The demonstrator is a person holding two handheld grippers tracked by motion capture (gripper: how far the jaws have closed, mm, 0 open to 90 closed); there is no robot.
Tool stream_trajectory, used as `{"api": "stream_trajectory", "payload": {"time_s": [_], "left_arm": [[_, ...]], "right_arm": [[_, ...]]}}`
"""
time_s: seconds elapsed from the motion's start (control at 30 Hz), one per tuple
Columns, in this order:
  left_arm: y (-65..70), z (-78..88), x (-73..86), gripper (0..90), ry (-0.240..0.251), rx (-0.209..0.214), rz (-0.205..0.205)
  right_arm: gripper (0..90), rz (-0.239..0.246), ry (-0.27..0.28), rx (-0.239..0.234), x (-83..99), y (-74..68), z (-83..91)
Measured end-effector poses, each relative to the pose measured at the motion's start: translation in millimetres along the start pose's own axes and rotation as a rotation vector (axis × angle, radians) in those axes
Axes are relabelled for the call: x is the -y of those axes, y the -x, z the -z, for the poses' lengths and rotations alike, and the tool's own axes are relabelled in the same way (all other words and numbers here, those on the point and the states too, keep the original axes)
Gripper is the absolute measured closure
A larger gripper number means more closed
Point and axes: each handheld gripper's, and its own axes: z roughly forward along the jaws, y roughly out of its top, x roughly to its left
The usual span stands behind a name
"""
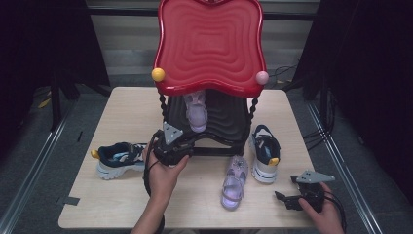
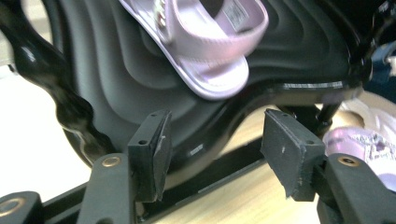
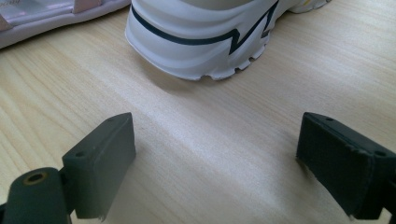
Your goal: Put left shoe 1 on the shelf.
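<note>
Sandal [image 2: 205, 51] on the rack's lower black shelf [image 2: 116, 70], left gripper [image 2: 212, 144] spread and empty just below it.

Judging from the scene, the lilac sandal has been set on the shelf and the jaws are clear of it; draw the left gripper straight back so no pad snags the strap or knocks the shelf edge. Its mate [image 1: 234, 183] lies on the table [image 1: 126, 112] beside a sneaker [image 1: 265, 153]. The right gripper [image 1: 287, 199] rests wide open, holding nothing, near the table's front edge.
</note>
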Motion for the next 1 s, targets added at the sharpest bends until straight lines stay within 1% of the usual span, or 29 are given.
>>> {"api": "stream_trajectory", "payload": {"time_s": [0.07, 0.1, 0.17, 0.23, 0.37, 0.43, 0.5, 0.53, 0.57, 0.6, 0.7, 0.73, 0.8, 0.9, 1.0], "left_arm": [[0.8, -1.6, 4.0, 40.7, -0.007, 0.008, 0.004], [0.5, -2.6, 6.4, 40.2, -0.017, 0.013, -0.007], [1.3, -4.0, 9.9, 39.5, -0.027, 0.023, 0.001], [1.5, -4.9, 13.7, 38.6, -0.040, 0.032, -0.007], [3.2, -6.2, 20.6, 37.3, -0.047, 0.047, -0.005], [3.2, -6.5, 25.0, 36.9, -0.055, 0.054, -0.016], [3.6, -6.7, 28.6, 36.2, -0.060, 0.061, -0.006], [3.3, -6.1, 30.6, 35.9, -0.064, 0.063, -0.014], [5.1, -6.7, 33.5, 35.8, -0.063, 0.069, -0.007], [5.0, -6.7, 35.3, 35.4, -0.075, 0.071, -0.022], [6.0, -6.7, 41.9, 34.2, -0.091, 0.084, -0.019], [7.1, -7.2, 43.8, 34.0, -0.091, 0.085, -0.011], [8.7, -8.0, 47.7, 33.0, -0.107, 0.095, -0.024], [11.3, -8.8, 52.4, 32.2, -0.117, 0.104, -0.030], [14.2, -10.9, 54.5, 31.2, -0.131, 0.119, -0.043]], "right_arm": [[11.0, 0.001, 0.000, 0.000, 0.0, 0.0, 0.0], [11.0, -0.001, -0.002, 0.000, 0.0, -0.1, 0.1], [11.0, 0.001, 0.000, 0.000, 0.0, 0.0, 0.0], [11.0, -0.001, -0.002, 0.001, 0.0, -0.1, 0.1], [11.0, -0.001, -0.002, 0.001, 0.0, -0.1, 0.1], [11.0, -0.001, -0.002, 0.001, 0.0, -0.1, 0.1], [11.0, -0.001, -0.002, 0.001, 0.0, -0.1, 0.1], [11.0, -0.001, -0.002, 0.001, 0.0, -0.1, 0.1], [11.0, -0.001, -0.002, 0.001, 0.0, -0.1, 0.1], [11.0, -0.002, -0.002, 0.001, -0.1, -0.2, 0.1], [11.0, -0.002, -0.002, 0.001, -0.1, -0.2, 0.1], [11.0, -0.002, -0.002, 0.001, 0.0, -0.2, 0.1], [11.0, 0.000, 0.000, 0.001, 0.0, -0.2, 0.1], [11.0, 0.003, 0.000, 0.000, 0.2, -0.2, 0.1], [11.1, -0.006, -0.005, 0.000, 0.8, -1.5, 1.2]]}}
